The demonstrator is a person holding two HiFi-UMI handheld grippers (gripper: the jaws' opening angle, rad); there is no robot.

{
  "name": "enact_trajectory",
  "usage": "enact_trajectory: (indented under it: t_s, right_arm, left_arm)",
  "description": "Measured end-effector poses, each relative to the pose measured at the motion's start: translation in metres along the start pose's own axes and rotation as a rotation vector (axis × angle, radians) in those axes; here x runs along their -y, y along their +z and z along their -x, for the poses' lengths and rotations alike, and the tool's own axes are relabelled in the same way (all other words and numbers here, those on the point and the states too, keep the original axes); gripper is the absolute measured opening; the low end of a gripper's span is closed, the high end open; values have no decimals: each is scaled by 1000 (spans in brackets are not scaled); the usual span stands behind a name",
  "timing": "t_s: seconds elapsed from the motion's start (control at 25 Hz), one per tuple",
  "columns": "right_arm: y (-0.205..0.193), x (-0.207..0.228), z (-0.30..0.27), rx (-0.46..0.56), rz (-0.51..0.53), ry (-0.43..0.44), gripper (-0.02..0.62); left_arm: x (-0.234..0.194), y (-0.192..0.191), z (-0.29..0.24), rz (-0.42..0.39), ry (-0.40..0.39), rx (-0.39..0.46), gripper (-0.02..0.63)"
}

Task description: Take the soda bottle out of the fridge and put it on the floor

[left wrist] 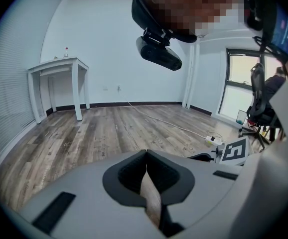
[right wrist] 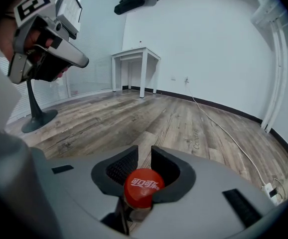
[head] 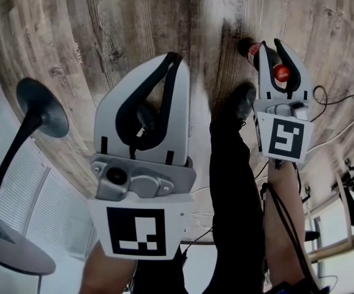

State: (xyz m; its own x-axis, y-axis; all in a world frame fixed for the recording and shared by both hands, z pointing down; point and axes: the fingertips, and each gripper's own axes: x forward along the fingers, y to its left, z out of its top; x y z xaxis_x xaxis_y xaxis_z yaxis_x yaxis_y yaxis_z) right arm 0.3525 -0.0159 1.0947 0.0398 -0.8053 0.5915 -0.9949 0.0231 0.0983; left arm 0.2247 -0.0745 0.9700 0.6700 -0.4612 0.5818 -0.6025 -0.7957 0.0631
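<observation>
The soda bottle's red cap [right wrist: 143, 185] sits between the jaws of my right gripper [right wrist: 144, 148], whose pads close round the neck just under it while the tips stay apart. In the head view the right gripper [head: 271, 41] is at the upper right over the wooden floor [head: 134, 23]. The bottle [head: 281, 73] is in it, its dark body slanting down ahead. Whether its base touches the floor I cannot tell. My left gripper [head: 176, 57] hangs large at centre left, shut and empty; its tips [left wrist: 146, 152] meet.
A black pedestal stand [head: 39, 106] rises at the left. The person's dark trouser leg and shoe [head: 241, 100] are beside the right gripper. A white table [left wrist: 59, 66] stands by the far wall. A cable runs to a power strip [left wrist: 214, 139] on the floor.
</observation>
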Motion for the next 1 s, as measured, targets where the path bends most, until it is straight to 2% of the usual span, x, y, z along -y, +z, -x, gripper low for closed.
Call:
enact_trajectory:
  t_s: [0.12, 0.28, 0.64, 0.84, 1.0]
  right_arm:
    - [9, -2, 1, 35, 23, 14, 105]
    - [12, -10, 4, 32, 33, 41, 136]
    - [24, -12, 17, 48, 40, 44, 140]
    - [49, -8, 31, 80, 39, 33, 141]
    - [83, -2, 44, 126, 39, 25, 138]
  left_arm:
    - [0, 5, 1, -4, 2, 8, 17]
    - [1, 12, 5, -5, 9, 20, 17]
    - [4, 25, 15, -6, 15, 47, 17]
    - [5, 41, 24, -8, 22, 72, 17]
    - [6, 66, 34, -14, 30, 104, 18]
